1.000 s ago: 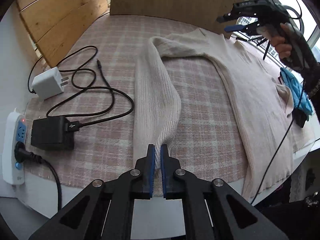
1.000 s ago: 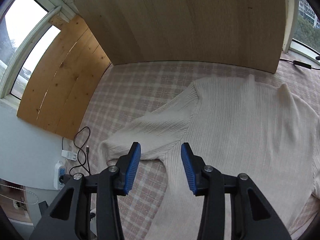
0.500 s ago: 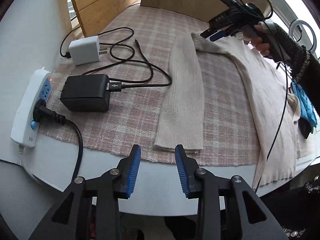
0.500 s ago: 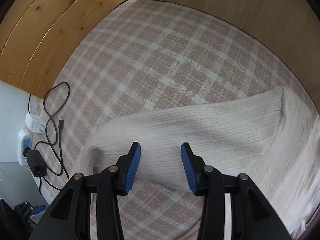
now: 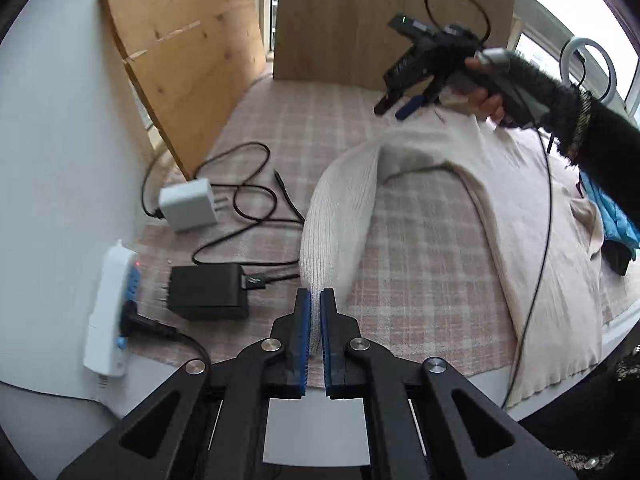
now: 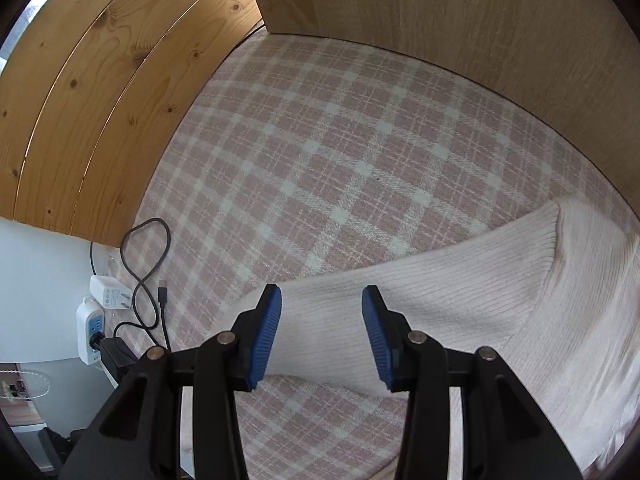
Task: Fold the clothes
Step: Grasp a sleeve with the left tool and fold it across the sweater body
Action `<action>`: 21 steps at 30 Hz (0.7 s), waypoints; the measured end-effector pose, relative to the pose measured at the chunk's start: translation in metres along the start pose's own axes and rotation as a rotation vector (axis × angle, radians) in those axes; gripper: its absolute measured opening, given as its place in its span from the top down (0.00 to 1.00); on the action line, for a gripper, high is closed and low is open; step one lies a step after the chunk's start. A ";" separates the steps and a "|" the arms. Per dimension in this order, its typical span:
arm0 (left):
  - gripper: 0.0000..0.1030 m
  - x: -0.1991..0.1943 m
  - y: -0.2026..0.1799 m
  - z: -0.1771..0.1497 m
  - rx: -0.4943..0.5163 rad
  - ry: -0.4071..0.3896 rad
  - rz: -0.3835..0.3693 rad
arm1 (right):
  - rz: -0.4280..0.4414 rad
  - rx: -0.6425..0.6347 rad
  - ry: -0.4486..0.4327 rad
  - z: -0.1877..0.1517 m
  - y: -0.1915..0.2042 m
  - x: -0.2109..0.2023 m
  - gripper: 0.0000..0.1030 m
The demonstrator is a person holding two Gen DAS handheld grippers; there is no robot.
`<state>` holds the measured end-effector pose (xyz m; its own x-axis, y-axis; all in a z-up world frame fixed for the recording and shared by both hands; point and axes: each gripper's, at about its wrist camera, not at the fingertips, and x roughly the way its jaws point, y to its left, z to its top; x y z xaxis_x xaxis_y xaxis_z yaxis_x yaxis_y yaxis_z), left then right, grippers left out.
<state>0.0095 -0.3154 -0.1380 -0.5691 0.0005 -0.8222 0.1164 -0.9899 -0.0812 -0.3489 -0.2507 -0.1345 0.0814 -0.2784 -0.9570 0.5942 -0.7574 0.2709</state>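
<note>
A cream ribbed sweater (image 5: 532, 216) lies spread on the pink plaid cloth (image 5: 416, 280). Its sleeve (image 5: 340, 216) runs toward me, and my left gripper (image 5: 316, 300) is shut on the cuff, lifting it off the cloth. My right gripper (image 6: 322, 308) is open, hovering over the upper sleeve (image 6: 440, 300) near the shoulder. It shows in the left wrist view (image 5: 394, 108), held above the sweater's shoulder.
A white charger (image 5: 188, 204), black cable (image 5: 248, 196), black power brick (image 5: 208, 292) and white power strip (image 5: 110, 312) lie left of the sleeve. Wooden boards (image 5: 192, 80) stand at the back. A blue cloth (image 5: 612, 212) lies at the right edge.
My left gripper, open before the cuff half a second ago, has closed on it and lifted it. My right gripper has stayed open and moved lower over the sleeve.
</note>
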 end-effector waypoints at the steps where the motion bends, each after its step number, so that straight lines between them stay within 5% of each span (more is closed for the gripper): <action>1: 0.96 -0.008 0.004 0.001 0.005 -0.010 0.015 | 0.000 0.002 0.024 0.004 0.003 0.006 0.60; 7: 0.96 0.007 0.002 -0.003 0.068 0.033 0.013 | -0.133 0.027 0.118 0.018 0.010 0.032 0.60; 13: 0.96 0.016 -0.007 -0.009 0.088 0.032 -0.030 | -0.196 0.015 0.115 0.002 0.005 0.004 0.60; 21: 0.96 -0.006 -0.016 -0.018 0.095 -0.004 -0.092 | -0.168 0.111 0.193 -0.001 -0.004 0.035 0.60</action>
<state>0.0258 -0.2967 -0.1422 -0.5769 0.0920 -0.8116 -0.0139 -0.9946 -0.1029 -0.3481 -0.2569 -0.1697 0.1467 -0.0338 -0.9886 0.5216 -0.8465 0.1064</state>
